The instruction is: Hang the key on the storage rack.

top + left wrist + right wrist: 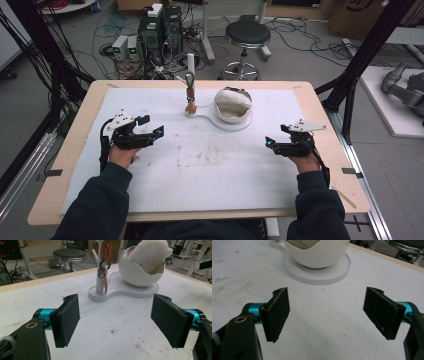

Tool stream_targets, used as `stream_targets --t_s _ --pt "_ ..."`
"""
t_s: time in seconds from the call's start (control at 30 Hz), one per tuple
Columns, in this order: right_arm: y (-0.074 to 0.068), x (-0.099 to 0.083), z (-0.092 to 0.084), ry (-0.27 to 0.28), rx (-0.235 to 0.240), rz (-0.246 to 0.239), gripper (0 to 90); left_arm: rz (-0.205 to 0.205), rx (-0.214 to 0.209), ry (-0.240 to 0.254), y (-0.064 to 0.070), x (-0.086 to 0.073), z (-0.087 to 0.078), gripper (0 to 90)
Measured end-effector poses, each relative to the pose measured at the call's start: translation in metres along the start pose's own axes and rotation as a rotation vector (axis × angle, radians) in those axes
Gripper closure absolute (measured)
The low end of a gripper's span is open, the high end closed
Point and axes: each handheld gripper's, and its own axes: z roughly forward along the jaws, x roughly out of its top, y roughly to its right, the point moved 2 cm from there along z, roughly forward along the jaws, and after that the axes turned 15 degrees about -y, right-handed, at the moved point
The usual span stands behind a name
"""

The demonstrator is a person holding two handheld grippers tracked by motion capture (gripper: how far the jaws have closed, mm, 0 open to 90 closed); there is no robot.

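A white mat (200,170) is laid over the wooden table (320,115), and a narrow wooden border is left bare on every side. The left gripper (152,134) is held near the left edge of the mat, its jaws spread wide with nothing between them. The right gripper (270,142) is held near the right edge, also spread wide and empty. A large bare stretch of mat is seen between them, marked only by faint stains. At the far middle, a white stand (120,293) is placed; a keyring (103,267) is hung on its post, and a round white bowl (140,275) with a fluffy white pad (150,253) inside is set on its right part. Both grippers are kept well apart from the stand.
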Motion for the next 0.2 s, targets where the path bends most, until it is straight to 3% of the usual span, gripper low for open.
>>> stream_targets --t_s 0.2 --pt "0.0017 -0.0002 0.0004 0.002 0.008 0.003 21.7 -0.003 -0.003 -0.004 -0.0002 -0.0004 0.0014 23.1"
